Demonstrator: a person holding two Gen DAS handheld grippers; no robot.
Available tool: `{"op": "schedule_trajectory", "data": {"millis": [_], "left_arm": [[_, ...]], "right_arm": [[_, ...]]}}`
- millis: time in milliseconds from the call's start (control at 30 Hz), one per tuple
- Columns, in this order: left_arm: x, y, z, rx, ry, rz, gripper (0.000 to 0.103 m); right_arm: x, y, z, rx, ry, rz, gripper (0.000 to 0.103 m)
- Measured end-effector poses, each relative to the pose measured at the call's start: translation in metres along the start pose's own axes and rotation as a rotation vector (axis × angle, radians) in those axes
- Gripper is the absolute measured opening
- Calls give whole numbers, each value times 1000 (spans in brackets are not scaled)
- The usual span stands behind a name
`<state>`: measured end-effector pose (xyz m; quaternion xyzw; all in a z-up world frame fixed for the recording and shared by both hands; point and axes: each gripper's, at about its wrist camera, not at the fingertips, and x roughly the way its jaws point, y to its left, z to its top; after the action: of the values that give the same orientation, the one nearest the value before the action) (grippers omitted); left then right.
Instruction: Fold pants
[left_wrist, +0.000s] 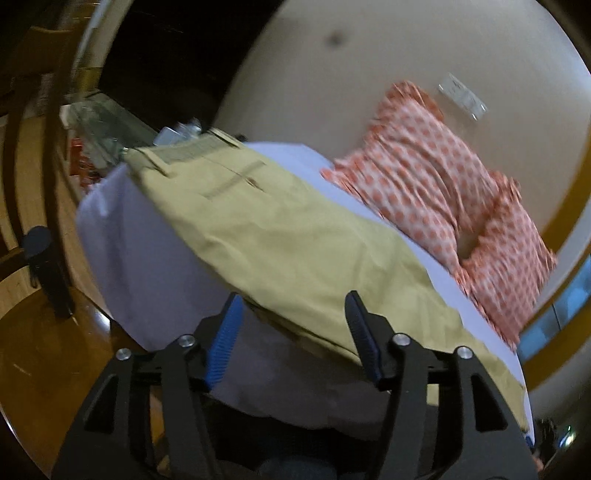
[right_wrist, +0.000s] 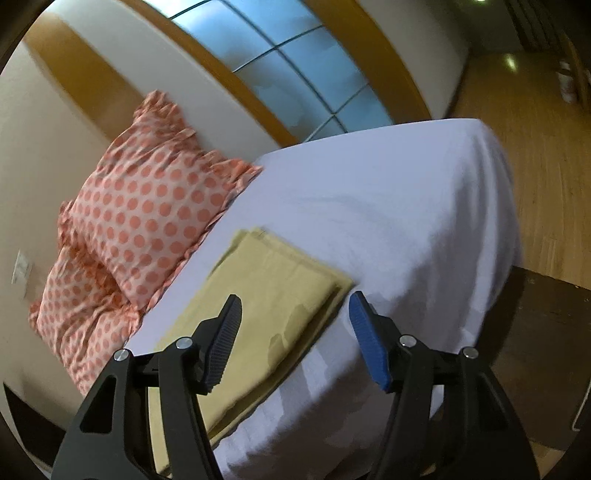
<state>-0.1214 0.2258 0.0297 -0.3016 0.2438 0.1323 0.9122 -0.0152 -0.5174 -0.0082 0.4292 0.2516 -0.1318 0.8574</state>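
Observation:
Tan pants lie flat on a bed with a white sheet. Their waistband and back pocket point to the far left in the left wrist view. My left gripper is open, just above the near edge of the pants, holding nothing. In the right wrist view the leg ends of the pants lie stacked near the bed's front edge. My right gripper is open and empty, hovering over the leg hems.
Two pillows with orange dots lie at the head of the bed against the wall; they also show in the left wrist view. A cluttered glass table stands beyond the bed. Wooden floor surrounds the white sheet.

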Motion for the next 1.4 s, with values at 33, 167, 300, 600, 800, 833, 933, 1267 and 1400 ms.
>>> {"op": "schedule_trajectory", "data": {"millis": [33, 167, 300, 600, 800, 833, 933, 1267, 1400], "left_arm": [[-1, 3, 2, -8, -6, 2, 61], [3, 8, 4, -22, -2, 1, 62], [7, 17, 4, -43, -5, 2, 65], [1, 54, 7, -148, -46, 46, 75], [-1, 60, 0, -134, -29, 24, 77], [0, 60, 0, -130, -22, 14, 77], [2, 62, 1, -119, -8, -17, 81], [52, 98, 21, -346, 112, -115, 84], [67, 96, 30, -376, 149, -168, 84]], "right_arm": [[2, 3, -3, -15, 7, 20, 58], [8, 10, -14, -38, 30, 74, 21], [18, 13, -17, -65, 15, 146, 6], [2, 209, -47, -410, 115, 583, 6], [-2, 358, -203, -785, 543, 885, 6], [-1, 370, -230, -862, 616, 873, 9], [-1, 386, -297, -1030, 769, 799, 23], [-7, 367, -241, -842, 644, 822, 81], [-4, 357, -244, -843, 682, 795, 81]]}}
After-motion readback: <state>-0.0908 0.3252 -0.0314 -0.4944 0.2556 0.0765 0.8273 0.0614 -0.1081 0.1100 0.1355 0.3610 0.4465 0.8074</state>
